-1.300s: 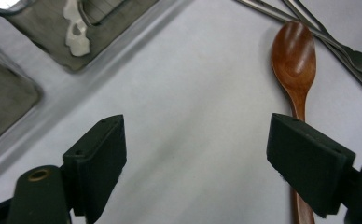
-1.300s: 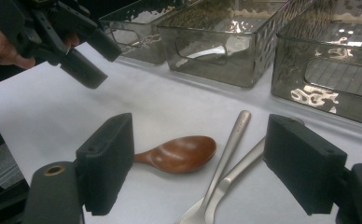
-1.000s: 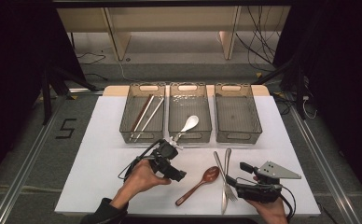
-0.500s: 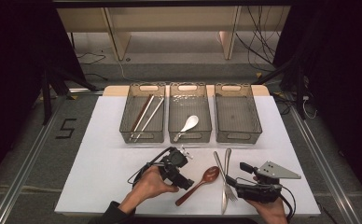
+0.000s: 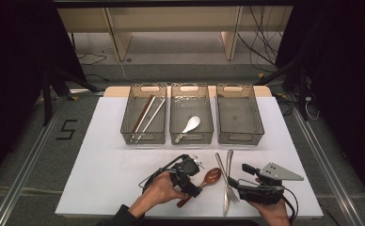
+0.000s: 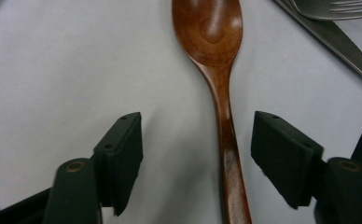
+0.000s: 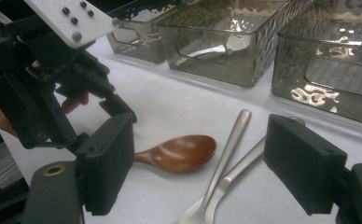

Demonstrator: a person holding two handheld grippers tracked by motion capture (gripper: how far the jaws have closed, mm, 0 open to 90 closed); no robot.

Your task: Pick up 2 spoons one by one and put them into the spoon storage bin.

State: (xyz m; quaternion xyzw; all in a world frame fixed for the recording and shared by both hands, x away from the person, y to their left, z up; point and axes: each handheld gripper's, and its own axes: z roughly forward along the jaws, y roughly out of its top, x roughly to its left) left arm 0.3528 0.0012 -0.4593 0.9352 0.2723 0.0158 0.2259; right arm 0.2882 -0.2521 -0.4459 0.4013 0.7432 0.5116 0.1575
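You've got three mesh bins (image 5: 240, 120) in a row at the far edge of the white mat (image 5: 100, 160): left bin has chopsticks (image 5: 145, 117), middle bin a white spoon (image 5: 190, 126). Knife (image 5: 222, 165) and fork (image 5: 227, 181) lie side by side near that mat's front edge.

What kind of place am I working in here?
Probably a lab recording station, not a kitchen: a white-covered table with three smoky clear plastic sorting bins, dark curtains at the sides, and loose cables on the floor.
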